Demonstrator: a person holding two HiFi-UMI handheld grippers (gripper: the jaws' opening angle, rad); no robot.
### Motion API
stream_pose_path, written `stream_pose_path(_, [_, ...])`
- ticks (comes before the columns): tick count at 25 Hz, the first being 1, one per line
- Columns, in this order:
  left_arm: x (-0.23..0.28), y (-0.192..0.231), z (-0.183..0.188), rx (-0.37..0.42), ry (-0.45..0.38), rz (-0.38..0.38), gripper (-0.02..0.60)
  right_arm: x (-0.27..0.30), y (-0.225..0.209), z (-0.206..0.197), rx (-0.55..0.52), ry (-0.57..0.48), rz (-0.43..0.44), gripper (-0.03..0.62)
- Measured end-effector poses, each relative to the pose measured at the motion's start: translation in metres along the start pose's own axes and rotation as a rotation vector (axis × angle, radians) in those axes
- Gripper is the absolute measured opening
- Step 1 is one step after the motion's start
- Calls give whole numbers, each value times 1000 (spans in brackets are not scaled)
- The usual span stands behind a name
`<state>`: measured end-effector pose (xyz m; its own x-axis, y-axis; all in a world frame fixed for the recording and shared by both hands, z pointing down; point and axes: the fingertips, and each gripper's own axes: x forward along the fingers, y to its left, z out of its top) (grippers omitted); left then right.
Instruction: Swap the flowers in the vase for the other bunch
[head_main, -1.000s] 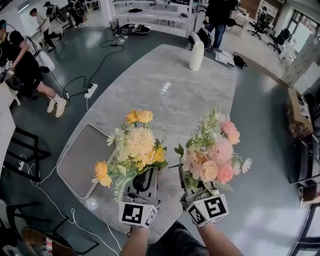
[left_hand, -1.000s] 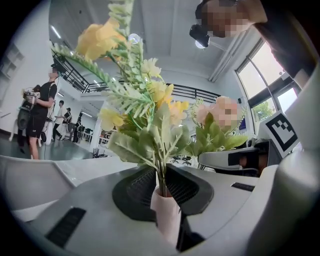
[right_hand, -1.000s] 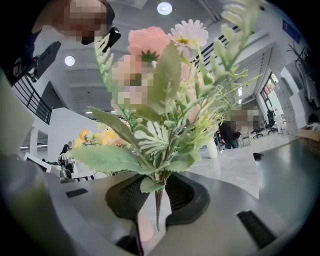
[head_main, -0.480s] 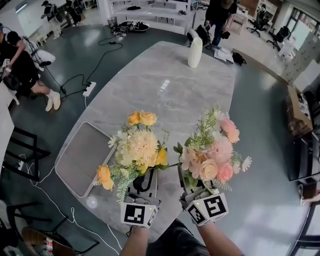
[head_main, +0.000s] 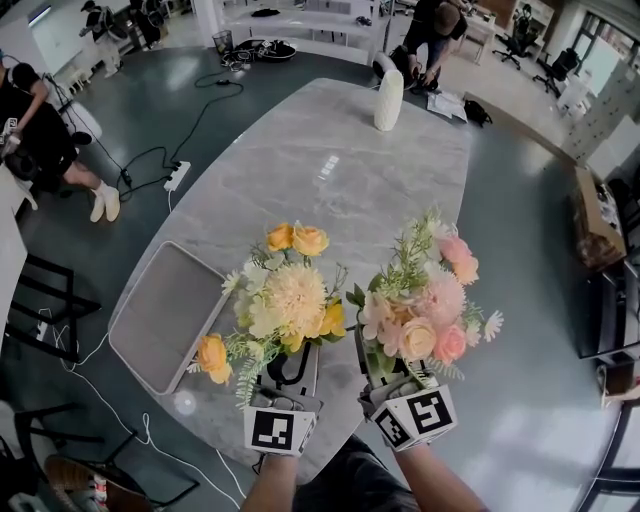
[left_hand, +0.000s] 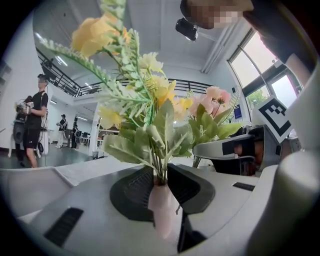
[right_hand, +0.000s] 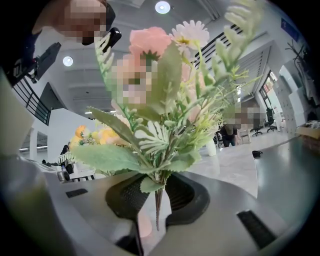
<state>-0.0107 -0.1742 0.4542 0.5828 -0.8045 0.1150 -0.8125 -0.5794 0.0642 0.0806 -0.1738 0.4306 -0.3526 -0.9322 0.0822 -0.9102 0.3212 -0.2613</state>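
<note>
My left gripper (head_main: 290, 362) holds a bunch of yellow and orange flowers (head_main: 285, 300) upright by its stem base above the table's near edge. In the left gripper view the stem end (left_hand: 161, 210) sits between the pads of that gripper (left_hand: 159, 192), and the jaws are opening. Next to it, my right gripper (head_main: 385, 368) is shut on the thin stems of a pink and peach bunch (head_main: 425, 305), seen close up in the right gripper view (right_hand: 160, 100). The white vase (head_main: 388, 100) stands empty at the table's far end.
A grey tray (head_main: 160, 315) lies on the marble table (head_main: 330, 190) to the left of the yellow bunch. People stand and crouch on the floor at the far left and behind the vase. A power strip and cables (head_main: 180, 178) lie on the floor at left.
The yellow bunch has tipped and shifted a little to the right, nearer the pink bunch. The right gripper and its bunch have stayed put.
</note>
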Motion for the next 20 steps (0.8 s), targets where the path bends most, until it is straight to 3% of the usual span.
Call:
stream_pose_path(6, [-2,-3,1,41,22,2,98,0,3,3,4,-3,3,91])
stream_pose_path(12, [-4,-4,1,33,23,2,115,0,2,2,5,-3,1,91])
stream_pose_path(14, [-3,-4,-1,5,27,3,117,0,0,0,7,-3,-1,91])
stream_pose_path(17, [-5,-4,-5,-101,48,15,118,0,1,-1,11,-1,-6,91])
stream_pose_path(20, [-3,-5,-2,-118,36,16,128,0,2,2,12,-1,-8,91])
